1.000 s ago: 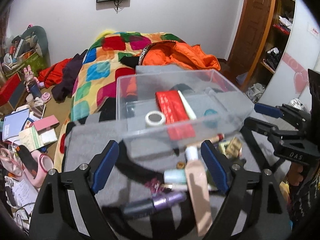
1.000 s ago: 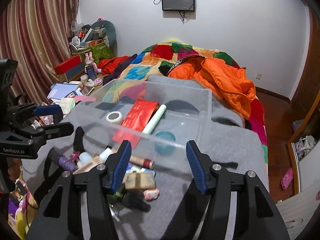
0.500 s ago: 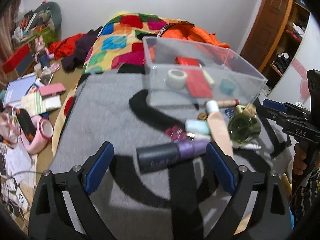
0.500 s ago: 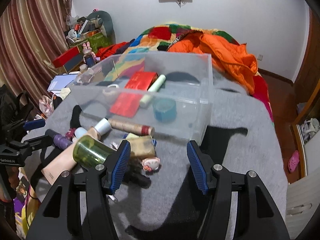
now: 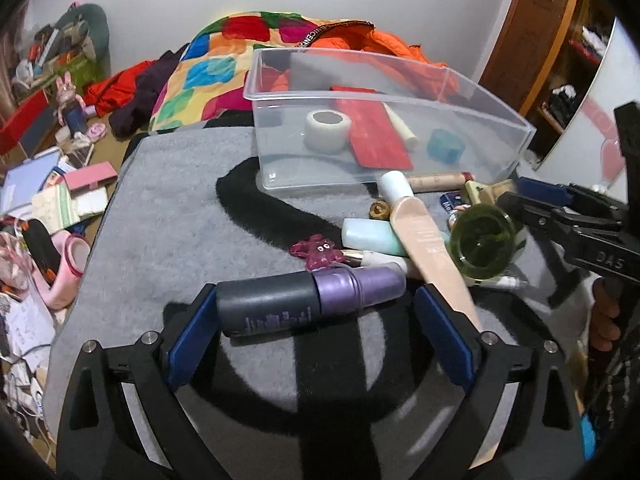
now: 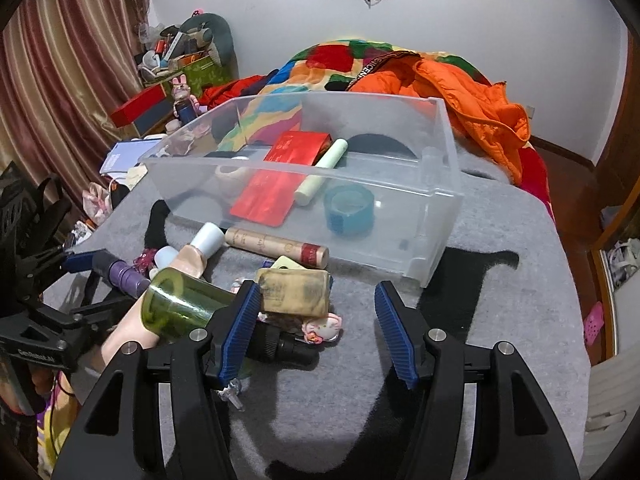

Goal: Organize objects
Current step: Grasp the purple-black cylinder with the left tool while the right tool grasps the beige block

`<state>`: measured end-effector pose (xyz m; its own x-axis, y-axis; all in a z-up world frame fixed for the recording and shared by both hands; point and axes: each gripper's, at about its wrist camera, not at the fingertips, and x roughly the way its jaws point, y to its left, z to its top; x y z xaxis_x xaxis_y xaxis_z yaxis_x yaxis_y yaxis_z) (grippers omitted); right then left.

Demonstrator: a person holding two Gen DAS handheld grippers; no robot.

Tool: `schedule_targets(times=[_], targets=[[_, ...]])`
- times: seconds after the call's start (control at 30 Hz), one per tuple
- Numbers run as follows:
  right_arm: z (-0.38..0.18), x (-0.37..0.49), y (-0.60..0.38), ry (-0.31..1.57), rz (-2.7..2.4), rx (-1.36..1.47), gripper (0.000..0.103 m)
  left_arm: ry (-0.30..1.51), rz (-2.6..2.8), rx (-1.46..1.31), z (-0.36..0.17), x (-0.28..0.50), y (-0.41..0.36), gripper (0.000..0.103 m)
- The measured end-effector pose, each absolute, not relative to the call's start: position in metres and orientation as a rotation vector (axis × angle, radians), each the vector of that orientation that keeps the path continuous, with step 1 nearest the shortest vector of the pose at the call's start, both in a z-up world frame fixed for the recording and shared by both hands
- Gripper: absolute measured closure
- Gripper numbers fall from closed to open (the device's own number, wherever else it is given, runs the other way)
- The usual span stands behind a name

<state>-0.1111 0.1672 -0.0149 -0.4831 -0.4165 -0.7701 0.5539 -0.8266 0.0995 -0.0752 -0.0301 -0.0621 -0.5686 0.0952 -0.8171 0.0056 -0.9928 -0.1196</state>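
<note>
A dark-capped purple bottle [image 5: 304, 304] lies crosswise on the grey blanket [image 5: 168, 232], between the fingers of my left gripper [image 5: 316, 300]. Its jaws are opening and the pads do not press on the bottle. Behind it are a peach tube [image 5: 428, 244], a green glass bottle [image 5: 484, 244], a mint bottle [image 5: 368, 236] and a magenta toy [image 5: 316, 252]. The clear bin [image 5: 400, 80] holds a white tape roll [image 5: 328, 130], a red packet [image 5: 376, 136] and a blue roll [image 5: 444, 148]. My right gripper [image 6: 316, 292] is open over the blanket, its left finger beside a tan block [image 6: 296, 292].
A brown tube [image 6: 276, 246] lies along the bin's front wall, and a small pink toy [image 6: 324, 328] and a black item [image 6: 284, 346] sit near my right gripper. An orange jacket [image 6: 480, 100] and a patchwork quilt [image 5: 208, 72] lie behind. Clutter covers the floor at left.
Both grippers have sunk toward the pile in front of the bin. The left fingers have spread wider and now straddle the purple bottle. The right fingers keep the same gap.
</note>
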Motion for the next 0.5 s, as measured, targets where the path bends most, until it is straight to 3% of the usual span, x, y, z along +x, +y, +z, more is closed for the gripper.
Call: schedule_targets(times=[0.27, 0.33, 0.4, 0.5], targets=[[-0.0172, -0.1111, 0.1668, 0.192, -2.296, 1.128, 0.048, -0.229, 2.792, -1.394, -0.0641, -0.0728, -0.0367, 0.008], [-0.0174, -0.1109, 0.167, 0.185, -2.291, 1.126, 0.054, -0.254, 2.797, -1.383, -0.0648, -0.0718, -0.039, 0.012], [-0.0182, -0.1108, 0.1662, 0.178, -2.279, 1.131, 0.067, -0.255, 2.81, -1.372, -0.0649, -0.0701, -0.0385, 0.012], [-0.0201, -0.1089, 0.1644, 0.172, -2.249, 1.135, 0.074, -0.245, 2.826, -1.36, -0.064, -0.0668, -0.0376, 0.012]])
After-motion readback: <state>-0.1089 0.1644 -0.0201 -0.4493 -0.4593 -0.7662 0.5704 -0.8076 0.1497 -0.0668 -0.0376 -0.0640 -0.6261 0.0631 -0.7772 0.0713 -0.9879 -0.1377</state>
